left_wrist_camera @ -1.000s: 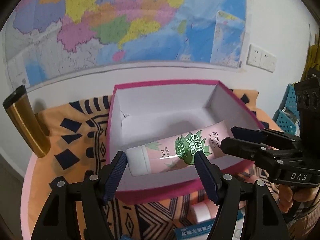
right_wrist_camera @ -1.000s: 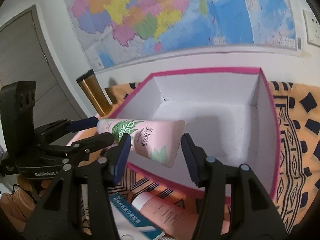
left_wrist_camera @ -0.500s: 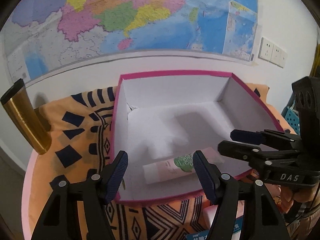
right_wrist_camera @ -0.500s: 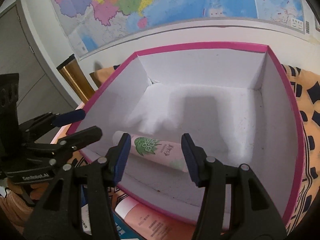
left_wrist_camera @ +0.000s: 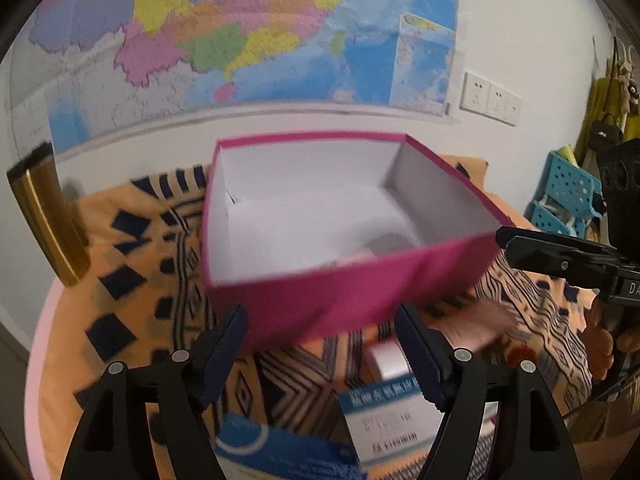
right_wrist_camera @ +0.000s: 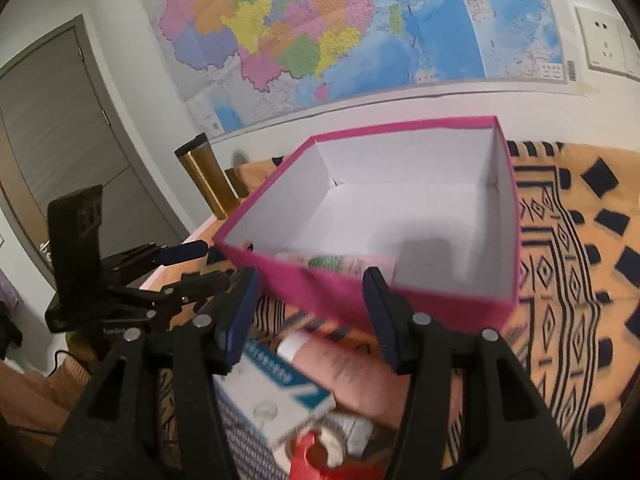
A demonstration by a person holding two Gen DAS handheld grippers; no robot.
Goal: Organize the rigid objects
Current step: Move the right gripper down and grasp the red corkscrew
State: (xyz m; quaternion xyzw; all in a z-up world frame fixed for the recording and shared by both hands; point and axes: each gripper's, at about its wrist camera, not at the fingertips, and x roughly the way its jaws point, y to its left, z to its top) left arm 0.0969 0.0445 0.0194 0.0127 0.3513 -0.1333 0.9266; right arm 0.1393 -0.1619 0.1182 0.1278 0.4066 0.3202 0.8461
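With one tube lying in the box, I should drop my wide-open, empty right gripper straight over the pink tube in front and pinch its middle

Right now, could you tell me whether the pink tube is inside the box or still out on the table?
Inside. The pink tube lies on the floor of the pink box, against its near wall.

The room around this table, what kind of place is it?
Probably a room in a home. A large coloured wall map hangs above white wall sockets, a grey door stands to one side, and an orange patterned tablecloth covers the table under the pink cardboard box.
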